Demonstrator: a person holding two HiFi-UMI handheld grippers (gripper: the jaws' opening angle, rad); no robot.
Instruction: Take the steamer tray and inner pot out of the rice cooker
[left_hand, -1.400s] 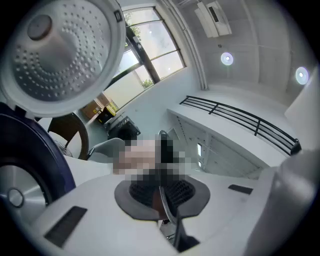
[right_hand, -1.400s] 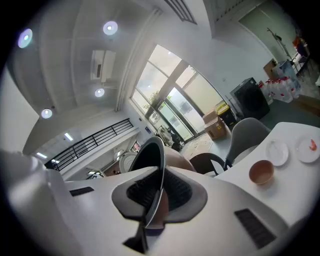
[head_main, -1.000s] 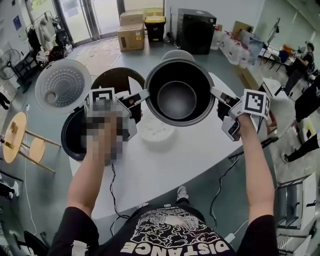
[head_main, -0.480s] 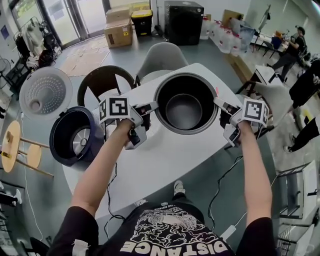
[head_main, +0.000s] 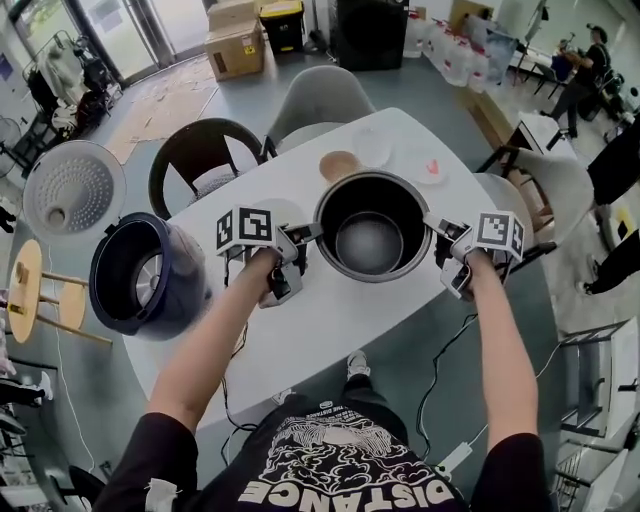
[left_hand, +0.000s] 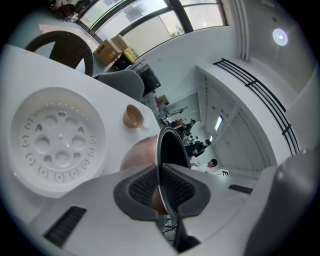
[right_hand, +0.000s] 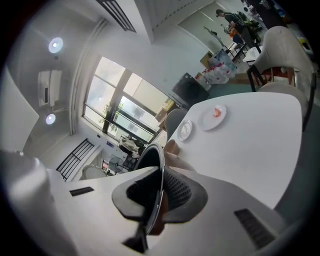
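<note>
**Inner pot clear of the cooker, carried on two thin pinches**

The left gripper (left_hand: 160, 184) is clamped on the left side of the inner pot's rim. Its ribbed pads are nearly together, with only the thin metal edge between them. The right gripper (right_hand: 161, 192) is closed the same way on the opposite, right side of the rim.

Between the two, the inner pot (head_main: 370, 228) sits level and open-side up over the white table (head_main: 330, 330). From the head view it cannot be told whether its base is touching the tabletop or hangs just above it.

The steamer tray (left_hand: 56, 140) lies flat on the table just left of the pot, already out of the cooker. The rice cooker (head_main: 135, 275) stands open and empty at the table's left end, with its lid (head_main: 72, 188) swung back. A brown bowl (head_main: 340, 165) and two small plates (head_main: 372, 147) sit on the far side.

The weak point is the grip. Each hold is a narrow bite on a smooth lip, and the pot can swing about the line between the two.
- **Uneven release:** If one gripper lets go before the other, or either lets go before the base is firmly down, the pot would likely tip or slide out and clatter onto the table.
- **Drift left:** The base could land on the steamer tray's edge and sit crooked.
- **Drift right:** The pot would end up close to the table's right edge, where the right gripper is.
</note>
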